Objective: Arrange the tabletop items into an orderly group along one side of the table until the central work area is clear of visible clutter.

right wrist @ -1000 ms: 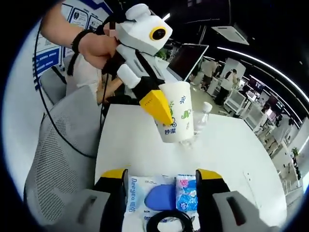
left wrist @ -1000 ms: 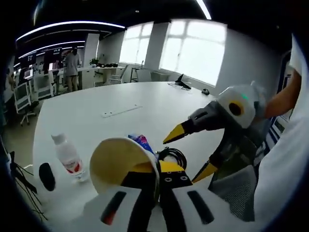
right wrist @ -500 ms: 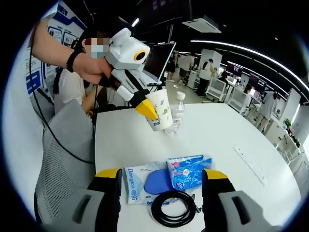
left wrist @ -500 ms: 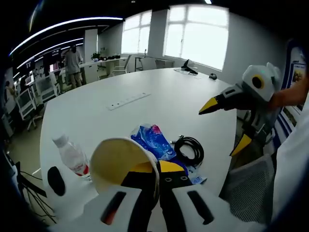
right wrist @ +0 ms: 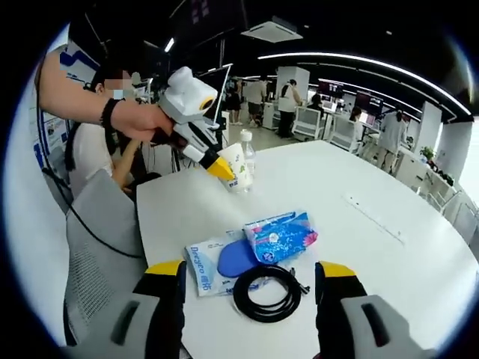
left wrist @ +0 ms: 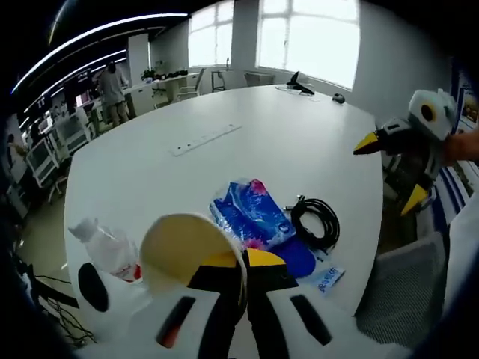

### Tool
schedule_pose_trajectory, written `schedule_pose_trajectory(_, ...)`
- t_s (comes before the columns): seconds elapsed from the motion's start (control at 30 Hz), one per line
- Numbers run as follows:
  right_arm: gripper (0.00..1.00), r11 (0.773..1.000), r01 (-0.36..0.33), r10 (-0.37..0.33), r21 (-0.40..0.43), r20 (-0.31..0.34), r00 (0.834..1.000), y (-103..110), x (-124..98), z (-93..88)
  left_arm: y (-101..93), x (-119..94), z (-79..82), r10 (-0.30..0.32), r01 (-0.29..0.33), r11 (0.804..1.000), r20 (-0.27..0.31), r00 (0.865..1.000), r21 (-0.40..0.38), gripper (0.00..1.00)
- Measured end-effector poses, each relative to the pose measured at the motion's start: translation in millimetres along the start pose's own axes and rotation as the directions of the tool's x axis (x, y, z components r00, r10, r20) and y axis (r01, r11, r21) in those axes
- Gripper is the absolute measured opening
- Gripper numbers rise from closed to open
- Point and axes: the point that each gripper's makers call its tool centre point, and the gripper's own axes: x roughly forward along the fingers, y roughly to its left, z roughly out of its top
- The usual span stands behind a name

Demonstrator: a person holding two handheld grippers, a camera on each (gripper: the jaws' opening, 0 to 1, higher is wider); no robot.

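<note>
Left gripper view, left tool [left wrist: 224, 273]: its jaws are clamped on the rim of a paper cup [left wrist: 187, 250], one jaw inside and one outside; whether the cup is off the worktop [left wrist: 150, 164] is hard to tell here.
Left gripper view, bottle: a clear water bottle [left wrist: 105, 250] lies tilted just left of the cup, near the worktop's near-left edge.
Left gripper view, cluster: a blue tissue pack [left wrist: 251, 213], a dark blue pad [left wrist: 296, 258], a white packet [left wrist: 328, 279] and a coiled black cable [left wrist: 316, 222] sit close together near the right edge, some touching or overlapping.
Left gripper view, right tool [left wrist: 393, 168]: held in the air at far right, jaws spread wide, nothing between them.
Right gripper view, right tool [right wrist: 251, 273]: jaws wide apart and empty, hanging above the cable [right wrist: 266, 293].
Right gripper view, cup and bottle: the cup [right wrist: 236, 166] hangs from the left tool [right wrist: 217, 166], with the bottle [right wrist: 247, 153] just behind it by the far-left corner.
Right gripper view, cluster: tissue pack [right wrist: 281, 235], pad [right wrist: 236, 258] and packet [right wrist: 206, 262] lie near the worktop's left edge.
Progress: judged partway. The centre and far worktop look bare, but the cup is not yet set down and the group is loose, not lined up.
Left to do: likely placing the cup beside the bottle and tidying the cluster along the edge.
</note>
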Motion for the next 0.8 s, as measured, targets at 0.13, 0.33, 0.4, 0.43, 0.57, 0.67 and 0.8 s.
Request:
schedule_pose_trajectory(0.13,0.70,0.999,0.019,-0.019,0.033,-0.005,1.000,-6,-7,-7.4,9.4,12,-2.9,0.034,-0.034,0.999,-0.044,0.998,-0.010,0.00)
schedule_pose_trajectory(0.33,0.69,0.996,0.045,-0.044,0.080,-0.013,0.999,-15,-16,-17.9,20.1,31,-12.9,0.085,-0.081,0.996,-0.124,0.989,0.034,0.00)
schedule_pose_trajectory(0.4,0.69,0.995,0.049,-0.048,0.083,-0.018,0.999,-17,-18,-19.9,24.7,34,-16.5,0.104,-0.097,0.994,-0.152,0.983,0.055,0.00)
schedule_pose_trajectory(0.43,0.69,0.995,0.051,-0.049,0.085,-0.019,0.999,-17,-19,-20.9,27.0,38,-18.1,0.104,-0.095,0.993,-0.161,0.981,0.063,0.00)
schedule_pose_trajectory(0.57,0.69,0.993,0.059,-0.057,0.097,-0.029,0.998,-21,-23,-25.9,33.4,50,-20.3,0.113,-0.099,0.992,-0.191,0.975,0.079,0.00)
schedule_pose_trajectory(0.67,0.69,0.992,0.068,-0.065,0.104,-0.033,0.997,-25,-25,-28.0,38.1,57,-19.4,0.112,-0.097,0.992,-0.204,0.972,0.082,0.00)
schedule_pose_trajectory(0.8,0.69,0.989,0.079,-0.076,0.123,-0.032,0.997,-30,-27,-29.9,49.4,65,-18.8,0.121,-0.115,0.993,-0.221,0.968,0.042,0.00)
